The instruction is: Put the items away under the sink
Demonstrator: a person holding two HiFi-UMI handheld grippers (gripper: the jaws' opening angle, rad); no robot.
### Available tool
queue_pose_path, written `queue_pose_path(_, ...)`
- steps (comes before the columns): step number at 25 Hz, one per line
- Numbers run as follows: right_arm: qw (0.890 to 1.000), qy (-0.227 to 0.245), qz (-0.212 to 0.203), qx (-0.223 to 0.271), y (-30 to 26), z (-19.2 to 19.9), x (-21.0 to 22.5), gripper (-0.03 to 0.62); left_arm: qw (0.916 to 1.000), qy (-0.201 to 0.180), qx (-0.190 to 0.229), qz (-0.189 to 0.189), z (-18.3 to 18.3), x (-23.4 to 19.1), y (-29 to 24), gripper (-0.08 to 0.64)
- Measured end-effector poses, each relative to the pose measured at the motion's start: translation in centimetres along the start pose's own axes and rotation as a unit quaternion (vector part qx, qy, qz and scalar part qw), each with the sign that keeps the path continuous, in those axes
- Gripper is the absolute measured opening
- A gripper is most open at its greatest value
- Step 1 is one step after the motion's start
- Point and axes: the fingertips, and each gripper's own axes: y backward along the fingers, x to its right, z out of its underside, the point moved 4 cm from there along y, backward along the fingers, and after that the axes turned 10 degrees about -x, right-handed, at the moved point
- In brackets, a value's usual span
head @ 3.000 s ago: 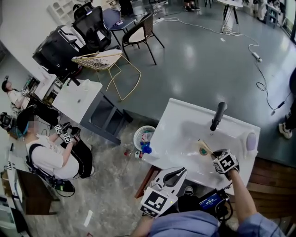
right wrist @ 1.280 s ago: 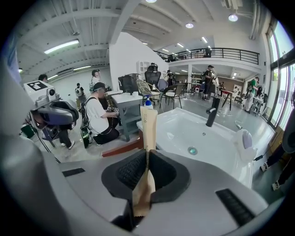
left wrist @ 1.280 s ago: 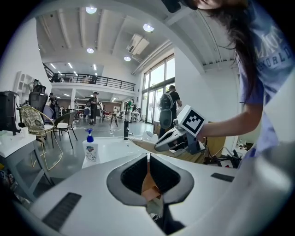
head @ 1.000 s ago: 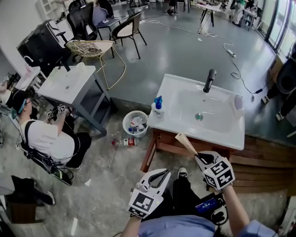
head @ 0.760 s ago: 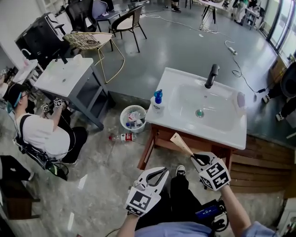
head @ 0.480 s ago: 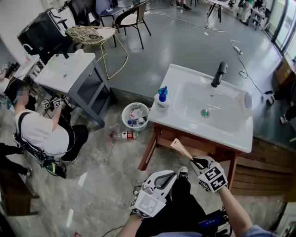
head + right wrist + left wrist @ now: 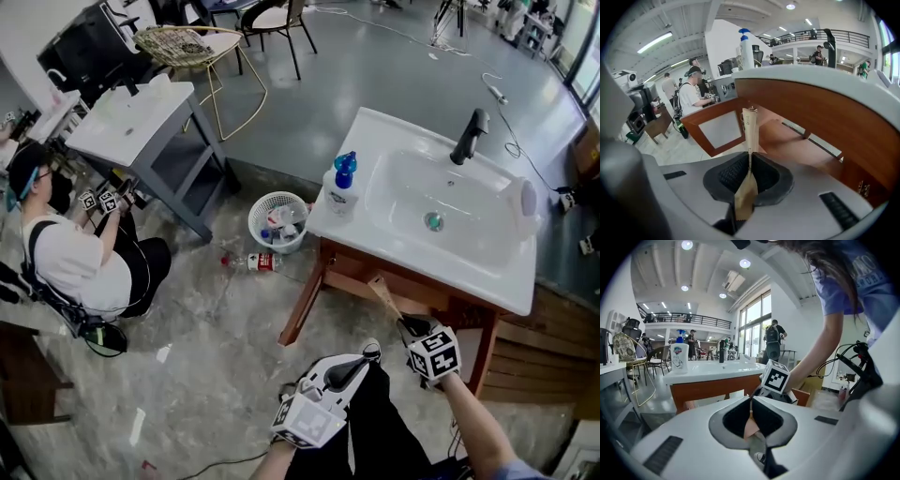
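The right tool (image 7: 749,169) pinches a tan sachet (image 7: 750,126); the left tool (image 7: 751,401) is closed, empty. The sachet should slide edge-first below the sink (image 7: 441,211), clear of its wooden frame (image 7: 811,108).

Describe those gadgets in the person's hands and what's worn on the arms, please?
Both are smooth white shells with dark, ribbed pads inside the jaws. The left gripper and right gripper each carry a white cube printed with black square markers. The person wears a blue short-sleeved shirt.
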Motion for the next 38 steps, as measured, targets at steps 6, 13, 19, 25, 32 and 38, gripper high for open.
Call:
queue_pose_path(6,0.999,-0.045,0.001,-0.005,-3.9,1.8,1.7,0.038,0.9996,0.026,0.000,-0.008,2.3,-0.2,-2.3,0.011)
queue_pose_path(13,0.999,-0.050,-0.007,-0.009,-7.1,3.0,3.3,0.038,0.9985,0.049,0.001,-0.025,4.3,-0.6,-6.2,0.011)
queue_pose_path(19,1.000,-0.017,0.026,-0.003,-9.2,4.1,6.1,0.038,0.9990,0.032,-0.008,-0.030,5.6,0.7,-9.6,0.011)
queue_pose_path(25,0.998,0.007,0.063,-0.008,-12.2,5.0,9.2,0.038,0.9993,0.029,-0.012,-0.019,7.9,1.2,-12.5,0.011)
queue_pose_path(32,0.981,0.133,0.133,-0.045,-15.5,4.9,12.0,0.038,0.9994,0.026,-0.018,-0.017,9.7,0.5,-14.2,0.011)
queue_pose_path(38,0.942,0.249,0.216,-0.058,-17.6,3.6,13.9,0.038,0.9986,0.040,-0.027,-0.020,11.9,-0.4,-14.9,0.011)
